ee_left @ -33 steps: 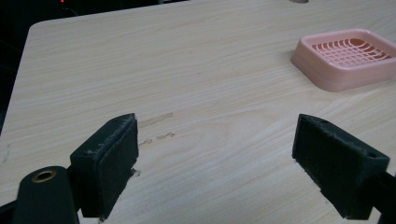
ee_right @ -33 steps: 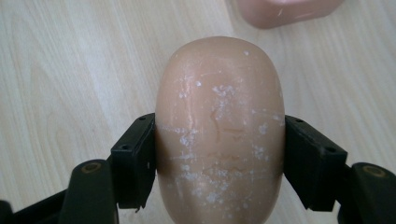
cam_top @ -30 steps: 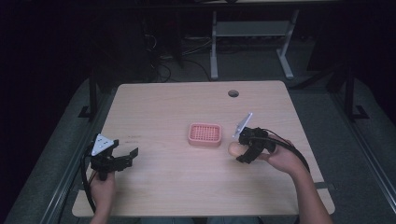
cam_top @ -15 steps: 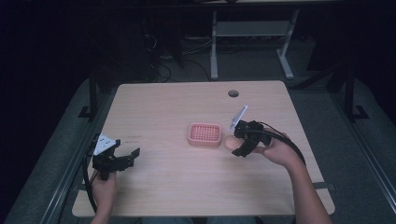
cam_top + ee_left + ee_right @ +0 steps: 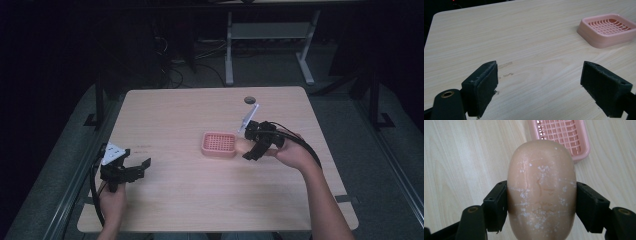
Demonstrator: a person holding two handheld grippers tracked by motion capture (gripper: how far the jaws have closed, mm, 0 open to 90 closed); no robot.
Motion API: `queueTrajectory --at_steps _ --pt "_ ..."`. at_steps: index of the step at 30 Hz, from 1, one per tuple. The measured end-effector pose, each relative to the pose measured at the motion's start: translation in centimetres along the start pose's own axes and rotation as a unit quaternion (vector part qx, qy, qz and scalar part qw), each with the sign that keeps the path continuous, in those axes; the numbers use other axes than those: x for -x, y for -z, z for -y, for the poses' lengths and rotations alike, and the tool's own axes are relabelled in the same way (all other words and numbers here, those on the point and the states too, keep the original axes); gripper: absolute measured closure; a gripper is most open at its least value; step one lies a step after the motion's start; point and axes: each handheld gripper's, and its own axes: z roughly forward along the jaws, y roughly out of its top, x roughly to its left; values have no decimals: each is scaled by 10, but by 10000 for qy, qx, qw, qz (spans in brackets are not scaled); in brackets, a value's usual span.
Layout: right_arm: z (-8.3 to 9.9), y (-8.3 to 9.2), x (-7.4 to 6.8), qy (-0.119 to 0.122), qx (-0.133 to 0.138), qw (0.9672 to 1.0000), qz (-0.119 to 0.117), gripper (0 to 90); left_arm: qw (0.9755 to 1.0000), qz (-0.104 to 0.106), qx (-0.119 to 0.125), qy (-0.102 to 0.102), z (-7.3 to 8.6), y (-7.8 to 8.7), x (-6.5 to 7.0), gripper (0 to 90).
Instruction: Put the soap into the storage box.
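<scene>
My right gripper [image 5: 541, 202] squeezes the tan soap [image 5: 541, 192] just beside the pink dish [image 5: 219, 144], its white flecks seen up close, while my left gripper [image 5: 546, 87] waits wide open, holding nothing.

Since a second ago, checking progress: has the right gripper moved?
Yes. The right gripper, holding the soap bar, moved left to the pink soap dish.

Left tool [image 5: 131, 171] gapes wide — right tool [image 5: 251, 145] clamped tight.

room: dark | floor [image 5: 280, 70]: grey | desk frame [image 5: 270, 35]: white, behind table [image 5: 200, 200]
</scene>
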Motion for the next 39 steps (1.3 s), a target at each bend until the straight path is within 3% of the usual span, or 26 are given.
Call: queueTrajectory --at_steps 6,13,26,39 --pt "-8 -1 3 -4 39 10000 -15 320 10000 22 -30 -67 0 1 0 142" --pt "-22 -3 4 62 3 10000 13 320 10000 16 29 24 0 3 -2 142" --pt "-43 -6 11 144 57 9999 -45 320 10000 29 -11 -16 0 1 -1 142" --pt "-72 -17 19 275 -113 9995 -73 320 10000 37 6 3 0 1 -1 142"
